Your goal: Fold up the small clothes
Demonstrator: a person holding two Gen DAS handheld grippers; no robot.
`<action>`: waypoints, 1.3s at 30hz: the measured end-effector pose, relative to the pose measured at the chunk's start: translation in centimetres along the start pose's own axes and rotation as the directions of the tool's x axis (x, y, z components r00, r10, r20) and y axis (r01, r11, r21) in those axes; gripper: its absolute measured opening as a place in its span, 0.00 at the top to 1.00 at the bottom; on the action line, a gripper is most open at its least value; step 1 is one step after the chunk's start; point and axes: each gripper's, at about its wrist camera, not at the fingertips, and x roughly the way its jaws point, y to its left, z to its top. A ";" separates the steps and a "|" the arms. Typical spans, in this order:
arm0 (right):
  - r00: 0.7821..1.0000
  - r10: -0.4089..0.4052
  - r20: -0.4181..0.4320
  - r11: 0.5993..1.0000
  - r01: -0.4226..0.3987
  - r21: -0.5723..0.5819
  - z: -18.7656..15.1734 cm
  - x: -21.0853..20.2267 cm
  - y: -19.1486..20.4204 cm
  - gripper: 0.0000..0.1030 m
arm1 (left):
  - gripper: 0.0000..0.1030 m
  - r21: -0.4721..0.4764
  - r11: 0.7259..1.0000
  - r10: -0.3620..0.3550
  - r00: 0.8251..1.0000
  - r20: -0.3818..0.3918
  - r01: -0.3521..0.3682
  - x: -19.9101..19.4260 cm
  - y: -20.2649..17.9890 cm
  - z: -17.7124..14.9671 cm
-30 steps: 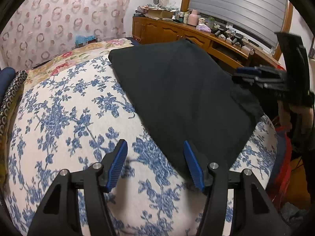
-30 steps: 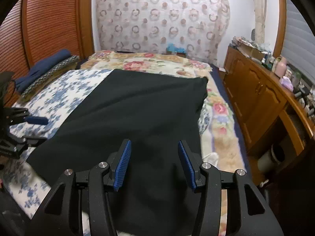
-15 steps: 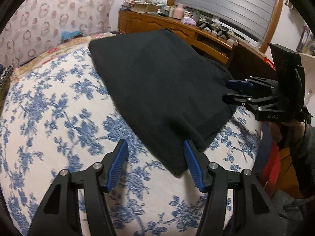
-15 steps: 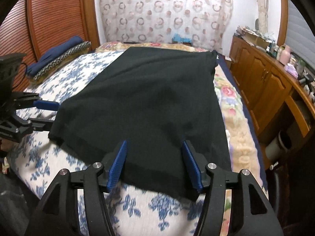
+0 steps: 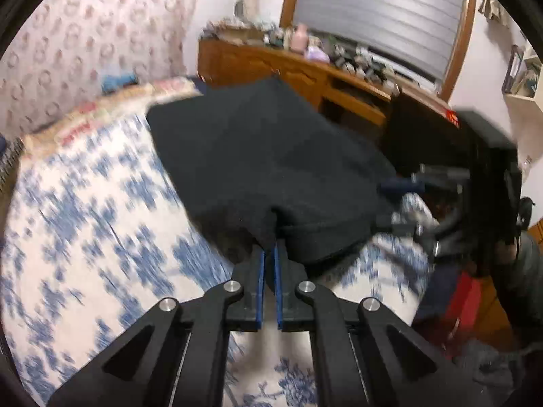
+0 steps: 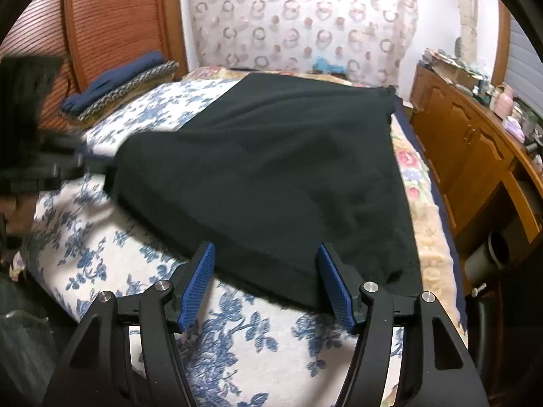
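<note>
Already your left gripper [image 5: 269, 251] pinches the black garment's [image 5: 271, 156] near corner to lift it, while your right gripper's [image 6: 266, 283] fingers are opening around the other near edge, gripping nothing.

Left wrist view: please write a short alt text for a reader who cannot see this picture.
The left gripper is shut on the near edge of a black garment that lies on a bed with a blue floral cover. At the right, blurred, the right gripper reaches toward the garment's other near corner. A wooden dresser stands behind.
</note>
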 end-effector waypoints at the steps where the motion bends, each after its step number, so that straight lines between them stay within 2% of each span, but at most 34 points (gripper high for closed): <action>1: 1.000 -0.005 -0.006 1.000 0.005 -0.004 0.0 0.1 0.2 0.38 | 0.98 -0.001 1.000 0.000 1.000 0.014 0.000 -0.3 0.1 0.4; 7: 1.000 -0.014 -0.009 0.999 0.013 -0.048 -0.1 -0.2 0.6 0.38 | 0.98 0.000 1.000 -0.007 0.997 0.082 0.007 -1.5 0.1 2.9; 13: 0.994 -0.108 -0.010 0.992 0.108 -0.058 0.0 0.1 -1.2 0.39 | 0.98 -0.011 1.000 -0.001 0.993 0.117 0.002 -1.9 0.9 4.3; 15: 0.994 -0.107 -0.011 0.993 0.107 -0.058 0.1 0.1 -2.0 0.62 | 0.98 -0.019 1.000 -0.001 0.993 0.120 0.003 -1.7 1.2 4.7; 16: 0.994 -0.106 -0.014 0.993 0.105 -0.060 0.2 0.2 -2.3 0.69 | 0.98 -0.023 1.000 -0.002 0.993 0.122 0.005 -1.6 1.4 4.9; 17: 0.995 -0.103 -0.014 0.993 0.102 -0.064 0.3 0.2 -2.7 0.89 | 0.98 -0.027 1.000 -0.006 0.992 0.124 0.009 -1.5 1.6 5.2; 18: 0.996 -0.094 -0.002 0.993 0.093 -0.070 0.7 0.1 -3.1 0.93 | 0.98 -0.029 1.000 -0.006 0.992 0.127 0.010 -1.3 1.8 5.4; 23: 0.986 -0.125 0.107 0.990 0.131 -0.051 4.0 -1.4 -4.6 0.96 | 0.98 -0.058 0.998 0.013 0.990 0.143 -0.005 -0.5 3.5 7.3; 27: 0.979 -0.103 0.174 0.991 0.115 -0.063 8.4 -1.1 -6.1 0.96 | 0.98 -0.098 0.995 0.038 0.989 0.140 -0.024 0.7 5.7 9.5; 39: 0.977 -0.074 0.200 0.988 0.100 -0.120 18.5 4.9 -8.8 0.96 | 0.98 -0.146 0.984 0.114 0.987 0.114 -0.097 6.0 11.8 15.0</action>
